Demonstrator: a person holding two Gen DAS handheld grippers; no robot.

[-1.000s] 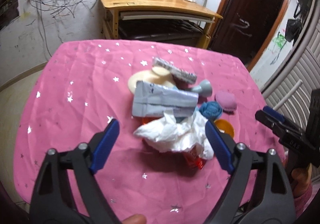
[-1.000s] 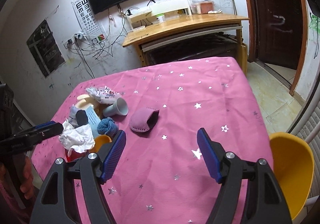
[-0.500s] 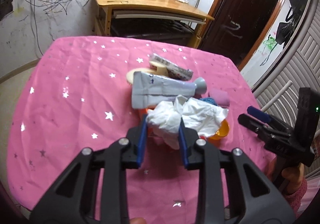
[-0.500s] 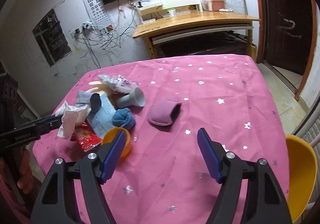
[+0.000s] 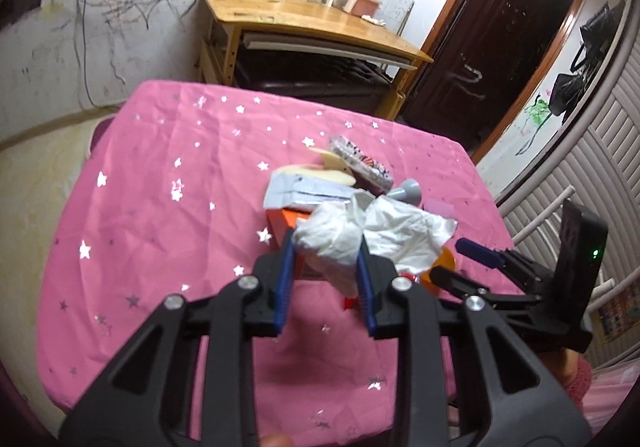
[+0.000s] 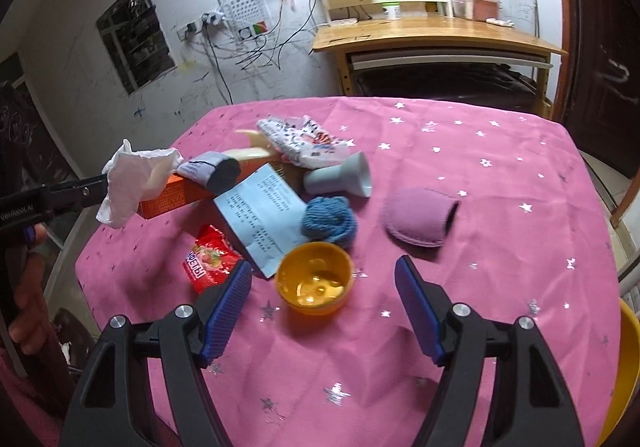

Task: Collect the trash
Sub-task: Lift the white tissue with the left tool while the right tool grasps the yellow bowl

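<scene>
My left gripper (image 5: 325,247) is shut on a crumpled white tissue (image 5: 360,231) and holds it above the pink starred tablecloth (image 5: 160,215); the tissue also shows in the right wrist view (image 6: 132,179). My right gripper (image 6: 322,279) is open and empty, just in front of a small orange bowl (image 6: 314,283). On the table lie a red snack wrapper (image 6: 210,263), an orange box (image 6: 172,195), a pale blue paper (image 6: 262,215) and a printed wrapper (image 6: 304,141).
A grey cup (image 6: 340,181) lies on its side, with a blue yarn ball (image 6: 328,221) and a purple pouch (image 6: 418,221) beside it. A yellow chair (image 6: 624,375) stands at the table's right. A wooden desk (image 5: 304,19) is behind the table.
My left gripper closed on the tissue and lifted it off the pile, uncovering the orange box and red wrapper. My right gripper moved closer to the orange bowl.
</scene>
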